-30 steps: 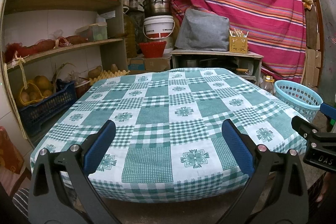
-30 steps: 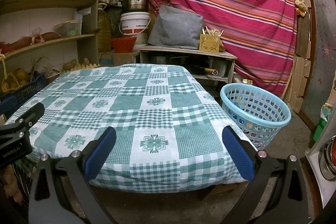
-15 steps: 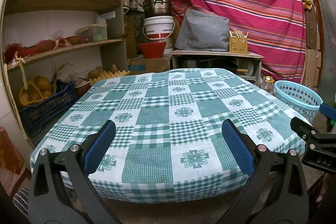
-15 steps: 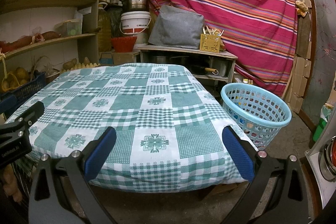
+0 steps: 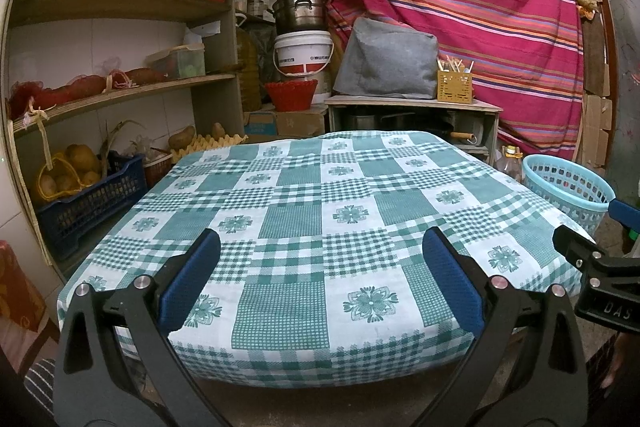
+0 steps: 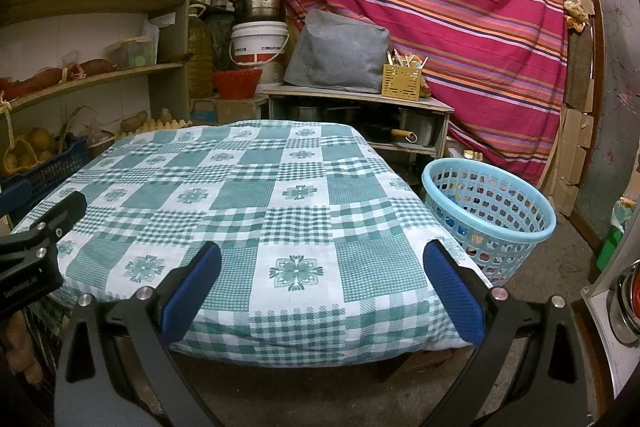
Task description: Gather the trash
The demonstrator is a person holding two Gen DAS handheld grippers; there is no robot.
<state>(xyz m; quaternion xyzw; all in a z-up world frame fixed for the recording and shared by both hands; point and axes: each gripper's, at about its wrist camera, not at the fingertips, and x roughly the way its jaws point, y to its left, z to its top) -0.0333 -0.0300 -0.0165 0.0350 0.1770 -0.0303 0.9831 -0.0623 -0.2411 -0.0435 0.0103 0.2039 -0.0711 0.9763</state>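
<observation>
Right wrist: basket (image 6: 490, 217) just right of open right claw (image 6: 320, 297).

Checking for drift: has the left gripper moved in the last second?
No. The left gripper frames the checked tablecloth as before.

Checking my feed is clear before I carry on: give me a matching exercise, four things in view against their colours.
Things:
1. basket on the floor beside the table
2. tablecloth
3. bucket under the metal pot
4. utensil holder on the low cabinet

Colours:
A. yellow
B. white with a red band
C. light blue
D. green and white check

Pairs: 1-C, 2-D, 3-B, 4-A
</observation>
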